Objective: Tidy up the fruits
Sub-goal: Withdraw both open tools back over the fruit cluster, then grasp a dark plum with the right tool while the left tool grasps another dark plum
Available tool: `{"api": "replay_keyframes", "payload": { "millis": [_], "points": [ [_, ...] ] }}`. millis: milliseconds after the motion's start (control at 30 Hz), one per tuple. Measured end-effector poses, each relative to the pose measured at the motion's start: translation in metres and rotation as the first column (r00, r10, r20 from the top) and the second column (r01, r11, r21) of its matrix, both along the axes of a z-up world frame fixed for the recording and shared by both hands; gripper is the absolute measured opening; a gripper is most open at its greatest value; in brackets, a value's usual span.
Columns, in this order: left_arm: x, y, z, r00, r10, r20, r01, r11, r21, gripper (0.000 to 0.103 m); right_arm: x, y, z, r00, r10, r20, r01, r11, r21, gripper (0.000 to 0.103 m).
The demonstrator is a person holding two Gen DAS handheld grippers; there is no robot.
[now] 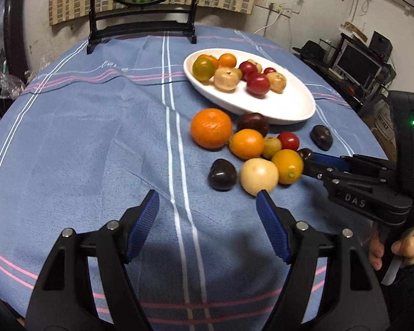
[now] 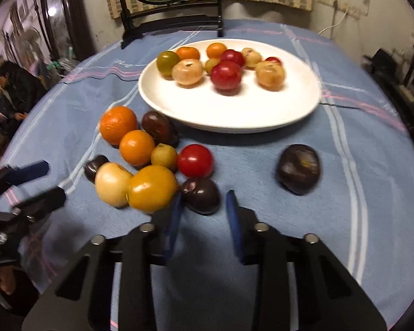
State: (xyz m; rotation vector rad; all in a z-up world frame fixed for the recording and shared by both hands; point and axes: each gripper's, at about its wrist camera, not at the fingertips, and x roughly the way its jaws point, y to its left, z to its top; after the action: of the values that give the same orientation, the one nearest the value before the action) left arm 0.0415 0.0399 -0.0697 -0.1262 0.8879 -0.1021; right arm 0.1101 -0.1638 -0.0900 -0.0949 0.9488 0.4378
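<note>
A white oval plate (image 1: 289, 104) (image 2: 262, 110) holds several fruits: red, pale yellow, orange and one green-orange. In front of it on the blue cloth lies a cluster: a big orange (image 1: 211, 128) (image 2: 118, 124), smaller orange fruits, a pale fruit (image 1: 259, 176) (image 2: 112, 183), a red tomato (image 2: 195, 160) and dark plums. My left gripper (image 1: 207, 201) is open and empty, just short of the pale fruit. My right gripper (image 2: 204, 201) is open, its jaws on either side of a dark plum (image 2: 201, 195); it shows in the left wrist view (image 1: 307, 162). One dark plum (image 2: 299, 168) (image 1: 321, 137) lies apart to the right.
A black stand with a round painted panel (image 1: 143, 27) stands at the table's far edge. Shelves with a monitor (image 1: 358, 63) are off to the right. A seated person (image 2: 11, 93) is at the far left.
</note>
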Motion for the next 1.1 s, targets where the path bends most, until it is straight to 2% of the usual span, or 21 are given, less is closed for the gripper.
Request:
{"api": "replay_keyframes", "payload": {
  "millis": [67, 200, 300, 400, 467, 533, 567, 633, 800, 900, 1000, 1100],
  "points": [
    [0.005, 0.003, -0.004, 1.000, 0.016, -0.013, -0.016, 1.000, 0.007, 0.074, 0.001, 0.001, 0.000, 1.000, 0.002, -0.001, -0.002, 1.000, -0.008, 0.030],
    [0.013, 0.007, -0.007, 0.999, 0.035, -0.020, -0.035, 0.999, 0.012, 0.074, -0.013, -0.013, 0.011, 0.999, -0.009, -0.030, 0.011, 0.999, 0.049, 0.029],
    [0.018, 0.005, -0.008, 1.000, 0.023, -0.015, -0.022, 0.999, 0.028, 0.073, -0.027, -0.022, 0.019, 1.000, -0.022, -0.002, 0.022, 0.999, 0.030, 0.029],
    [0.026, -0.002, -0.011, 1.000, -0.012, -0.019, 0.013, 0.999, 0.048, 0.070, -0.036, -0.031, 0.018, 1.000, -0.024, -0.008, 0.025, 0.999, 0.026, 0.029],
    [0.031, -0.007, -0.015, 0.999, -0.038, -0.028, 0.039, 0.998, 0.048, 0.063, -0.039, -0.034, 0.015, 1.000, -0.024, -0.017, 0.025, 0.999, 0.029, 0.029],
    [0.038, -0.012, -0.021, 0.997, -0.067, -0.045, 0.068, 0.997, 0.040, 0.046, -0.039, -0.035, 0.011, 0.999, -0.025, -0.031, 0.026, 0.999, 0.034, 0.029],
    [0.041, -0.014, -0.024, 0.996, -0.075, -0.046, 0.077, 0.996, 0.039, 0.046, -0.039, -0.035, 0.009, 0.999, -0.026, -0.037, 0.028, 0.999, 0.037, 0.029],
    [0.045, -0.019, -0.023, 0.996, -0.085, -0.026, 0.086, 0.995, 0.047, 0.040, -0.037, -0.036, 0.006, 0.999, -0.028, -0.047, 0.030, 0.999, 0.042, 0.029],
    [0.050, -0.013, -0.025, 0.996, -0.090, -0.028, 0.089, 0.996, -0.022, 0.040, -0.031, -0.034, -0.001, 0.997, -0.036, -0.065, 0.039, 0.998, 0.052, 0.030],
    [0.049, -0.017, -0.025, 0.995, -0.093, -0.023, 0.093, 0.996, 0.000, 0.040, -0.027, -0.031, -0.002, 0.997, -0.040, -0.066, 0.043, 0.998, 0.047, 0.030],
    [0.050, -0.017, -0.025, 0.995, -0.093, -0.025, 0.093, 0.996, -0.007, 0.039, -0.024, -0.027, -0.006, 0.996, -0.050, -0.068, 0.052, 0.998, 0.026, 0.033],
    [0.049, -0.017, -0.025, 0.995, -0.093, -0.024, 0.093, 0.996, -0.006, 0.039, -0.022, -0.027, -0.006, 0.996, -0.059, -0.064, 0.061, 0.998, 0.026, 0.031]
  ]
}}
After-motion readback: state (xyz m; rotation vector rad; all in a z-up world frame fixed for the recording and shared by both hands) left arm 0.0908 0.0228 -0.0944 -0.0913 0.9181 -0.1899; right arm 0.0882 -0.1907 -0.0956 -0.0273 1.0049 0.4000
